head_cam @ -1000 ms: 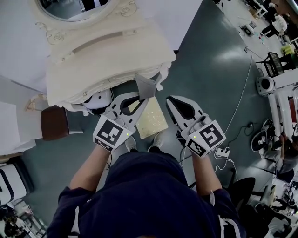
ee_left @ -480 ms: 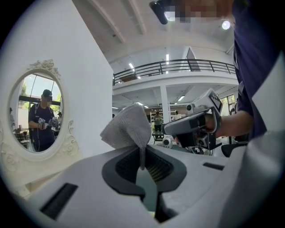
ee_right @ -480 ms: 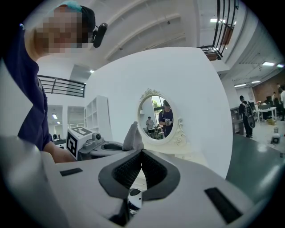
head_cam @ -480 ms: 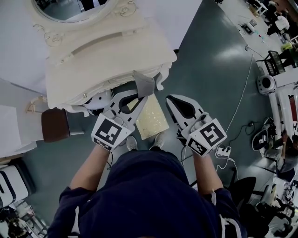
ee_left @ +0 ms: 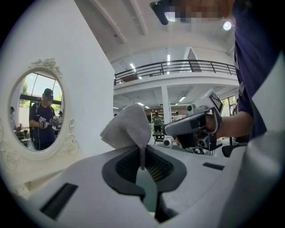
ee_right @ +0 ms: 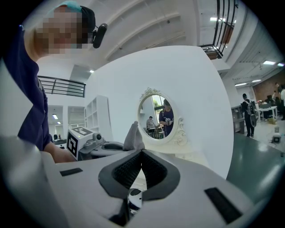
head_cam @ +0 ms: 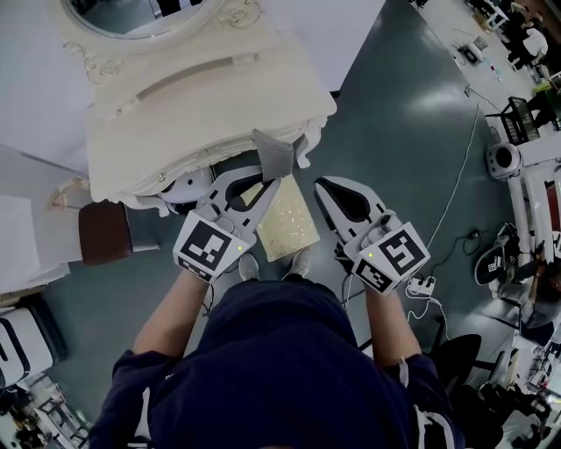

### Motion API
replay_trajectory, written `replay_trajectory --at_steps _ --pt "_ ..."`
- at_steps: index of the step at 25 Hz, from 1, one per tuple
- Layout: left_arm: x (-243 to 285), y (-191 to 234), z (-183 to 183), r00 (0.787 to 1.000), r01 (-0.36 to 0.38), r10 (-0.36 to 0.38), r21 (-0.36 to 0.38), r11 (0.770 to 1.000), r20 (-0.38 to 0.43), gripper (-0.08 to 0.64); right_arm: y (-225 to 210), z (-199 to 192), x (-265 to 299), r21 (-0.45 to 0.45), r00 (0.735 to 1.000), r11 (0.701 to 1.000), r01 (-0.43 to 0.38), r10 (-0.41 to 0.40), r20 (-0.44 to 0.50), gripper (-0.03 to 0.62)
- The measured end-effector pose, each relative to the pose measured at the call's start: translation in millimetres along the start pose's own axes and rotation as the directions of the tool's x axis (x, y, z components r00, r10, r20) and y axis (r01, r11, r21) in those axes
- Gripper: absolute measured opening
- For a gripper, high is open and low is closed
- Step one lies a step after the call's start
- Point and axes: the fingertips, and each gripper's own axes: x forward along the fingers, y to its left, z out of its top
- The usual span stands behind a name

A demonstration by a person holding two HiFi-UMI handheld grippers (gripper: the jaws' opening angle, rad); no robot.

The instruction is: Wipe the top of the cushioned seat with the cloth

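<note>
Left fingers [ee_left: 89, 187] clamping cloth [ee_left: 127, 127], right fingers [ee_right: 187, 187] closed alongside

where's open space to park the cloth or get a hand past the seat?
Bare: the vanity top between the mirror and the front edge; the floor right of the vanity, out to the cable. Crowded: at the vanity's front edge, where the cushioned seat, the left tongs gripping the cloth and the shut right tongs bunch together.
</note>
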Motion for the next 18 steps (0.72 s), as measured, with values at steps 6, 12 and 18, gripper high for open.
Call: replay_trajectory --at_steps 6,12,18 --pt "-0.9 -1.3 1.8 1.000 -0.001 0.001 -0.006 1.000 0.008 0.026 1.5 1.5 -1.7 0.021 1.000 1.000 -0.005 0.005 0.008 0.025" --pt "0.8 -2.9 -0.9 1.000 0.005 -0.005 -0.016 1.000 -0.001 0.026 -0.3 -1.1 -2.3 0.026 1.000 1.000 -0.001 0.001 0.002 0.025" --pt "1.6 -1.4 -0.7 1.000 0.001 -0.001 -0.014 1.000 0.002 0.026 -0.2 -0.9 -1.8 0.029 1.000 1.000 -0.003 0.003 0.002 0.026"
